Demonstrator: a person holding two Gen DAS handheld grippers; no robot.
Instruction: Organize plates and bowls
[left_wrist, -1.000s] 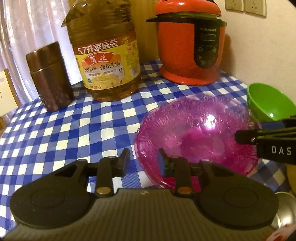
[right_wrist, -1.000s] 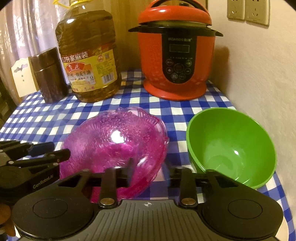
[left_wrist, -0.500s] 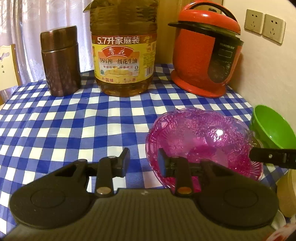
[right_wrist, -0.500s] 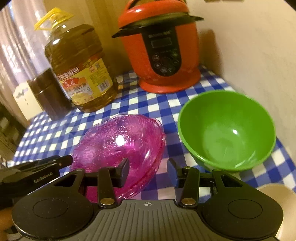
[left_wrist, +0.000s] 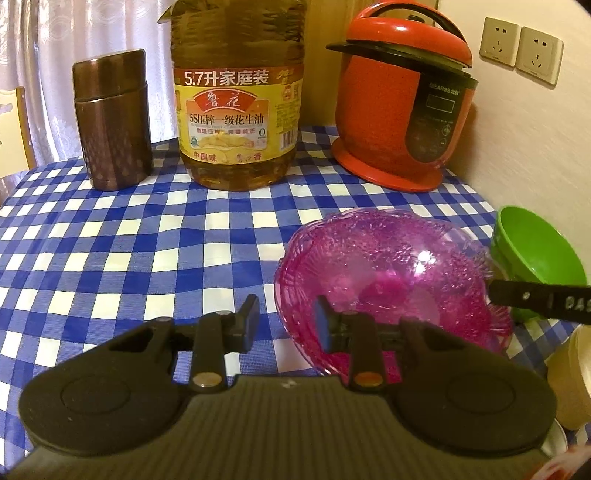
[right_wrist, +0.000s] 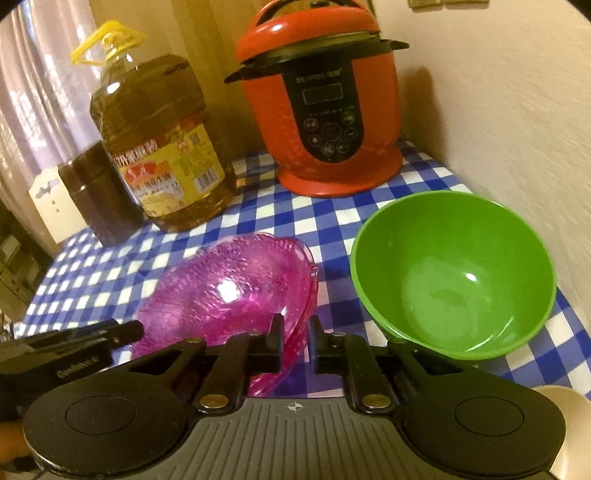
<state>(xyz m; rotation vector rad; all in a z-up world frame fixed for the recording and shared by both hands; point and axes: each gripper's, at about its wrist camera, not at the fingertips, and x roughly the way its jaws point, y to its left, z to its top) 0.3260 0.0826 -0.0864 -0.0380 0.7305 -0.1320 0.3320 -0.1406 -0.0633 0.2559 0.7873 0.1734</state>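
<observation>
1. Left wrist view: left gripper low at 6 o'clock over a blue-and-white checked tablecloth, fingers parted to a moderate gap and clamped on nothing. Near rim of the pink bowl passing through that gap, clear of both pads.
2. Same view: pink bowl sitting on the cloth at 4 o'clock of centre, tilted up slightly on its right. At 3 o'clock, tip of the right gripper meeting the bowl's far rim. Green bowl just beyond, also at 3 o'clock, partly hidden by the pink bowl and by that gripper.
3. Along the back of the table: brown canister at 10 o'clock, big oil bottle at 12 o'clock, red cooker at 1 o'clock. Cream cup cut off by the frame edge at 4 o'clock.
4. Right wrist view: right gripper at 6 o'clock, fingers drawn close together on the pink bowl's rim, only a narrow slit left between them with the rim caught inside.
5. Same view: pink bowl lying at 8 o'clock of centre, its gripped edge raised. Green bowl upright on the cloth at 4 o'clock, just beside the pink one and apart from it. Left gripper reaching in from 8 o'clock to the pink bowl's opposite rim.
6. Behind: red cooker at 12 o'clock, oil bottle at 10 o'clock, brown canister at 9 o'clock, tucked against the bottle.
</observation>
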